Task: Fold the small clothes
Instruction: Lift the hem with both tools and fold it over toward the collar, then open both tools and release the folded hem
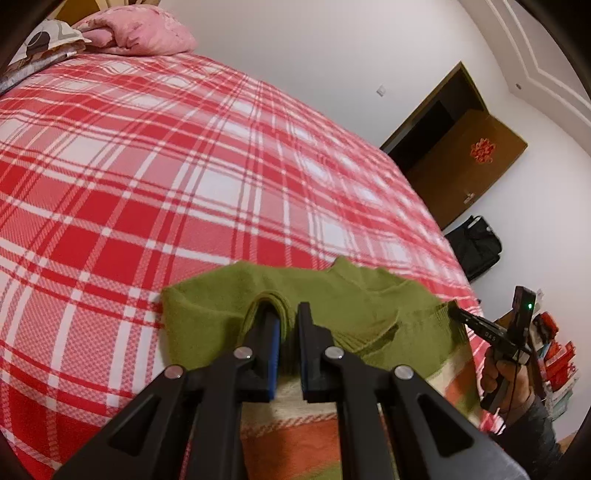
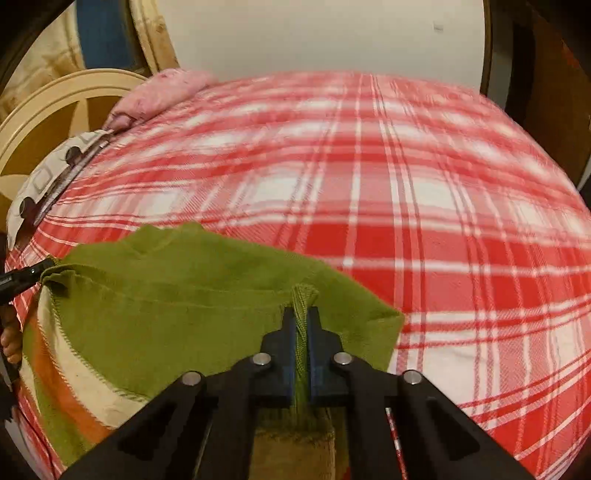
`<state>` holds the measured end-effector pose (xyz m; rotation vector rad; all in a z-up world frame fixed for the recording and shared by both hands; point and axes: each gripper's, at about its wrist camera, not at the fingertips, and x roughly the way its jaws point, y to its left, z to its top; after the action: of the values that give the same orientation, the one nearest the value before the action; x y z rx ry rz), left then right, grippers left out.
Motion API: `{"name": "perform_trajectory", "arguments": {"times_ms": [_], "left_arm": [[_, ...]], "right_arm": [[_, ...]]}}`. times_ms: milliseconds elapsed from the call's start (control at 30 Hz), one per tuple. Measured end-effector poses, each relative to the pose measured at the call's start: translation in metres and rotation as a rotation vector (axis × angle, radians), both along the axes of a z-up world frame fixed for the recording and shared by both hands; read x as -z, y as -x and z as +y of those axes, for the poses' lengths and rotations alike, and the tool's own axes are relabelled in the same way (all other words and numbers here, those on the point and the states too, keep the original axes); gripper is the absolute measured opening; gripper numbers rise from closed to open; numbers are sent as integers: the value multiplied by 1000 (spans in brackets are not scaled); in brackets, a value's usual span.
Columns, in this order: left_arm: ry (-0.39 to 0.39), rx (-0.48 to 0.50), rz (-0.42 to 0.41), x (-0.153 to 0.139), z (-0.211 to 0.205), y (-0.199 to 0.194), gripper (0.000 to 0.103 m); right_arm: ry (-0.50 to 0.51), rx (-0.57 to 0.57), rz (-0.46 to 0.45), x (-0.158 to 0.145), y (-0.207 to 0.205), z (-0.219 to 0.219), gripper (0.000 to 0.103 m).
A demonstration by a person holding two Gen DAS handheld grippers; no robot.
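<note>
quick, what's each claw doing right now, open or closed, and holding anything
Left claw: closed on a fold of the green sweater.
Right claw: closed on another edge of the green sweater.

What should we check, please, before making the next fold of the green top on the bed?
1. Left gripper grip: jaws shut on a ribbed fold of the top. Ok.
2. Right gripper grip: jaws shut on the top's edge. Ok.
3. Top spread: bunched near the left gripper, striped underside showing. Not ok.
4. Blanket ahead free for laying down. Ok.
5. Pillow far from the top. Ok.
6. Near part of the top, under the grippers: hidden. Cannot tell.
</note>
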<state>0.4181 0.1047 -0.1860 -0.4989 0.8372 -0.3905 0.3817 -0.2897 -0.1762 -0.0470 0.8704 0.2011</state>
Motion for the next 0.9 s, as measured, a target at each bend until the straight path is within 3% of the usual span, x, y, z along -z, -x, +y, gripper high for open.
{"name": "perform_trajectory", "arguments": {"times_ms": [167, 300, 333, 400, 433, 467, 500, 533, 567, 600, 633, 700, 800, 900], "left_arm": [[14, -24, -2, -6, 3, -9, 9], [24, -45, 46, 6, 5, -23, 9], [16, -45, 64, 11, 4, -26, 14], [4, -52, 118, 21, 3, -34, 15], [25, -55, 149, 26, 5, -37, 15], [39, -56, 159, 27, 6, -37, 15], [50, -55, 158, 25, 8, -36, 15], [53, -49, 151, 21, 9, -34, 19], [37, -54, 135, 14, 11, -31, 25], [12, -71, 110, 6, 13, -27, 42], [-16, -90, 71, -3, 17, -21, 59], [-91, -132, 1, -20, 25, -6, 72], [-164, -118, -42, -30, 23, 8, 73], [-206, -67, -23, -28, 4, 24, 73]], "right_arm": [[32, 25, -120, -31, 7, 2, 3], [78, 81, -168, -39, 0, -1, 3], [77, 91, -161, -36, -5, -3, 3], [81, 97, -117, -27, -15, -5, 4], [76, 88, -20, -9, -28, -6, 4], [100, 107, 8, 2, -34, -8, 5], [124, 116, 11, 9, -37, -8, 14], [141, 123, 11, 13, -39, -10, 39], [152, 150, -1, 13, -38, -14, 51], [145, 173, -17, 11, -35, -20, 65], [118, 176, -28, 8, -32, -26, 69], [88, 188, -42, 1, -25, -37, 69], [96, 181, -107, -18, -2, -42, 69], [116, 177, -144, -32, 15, -32, 69]]}}
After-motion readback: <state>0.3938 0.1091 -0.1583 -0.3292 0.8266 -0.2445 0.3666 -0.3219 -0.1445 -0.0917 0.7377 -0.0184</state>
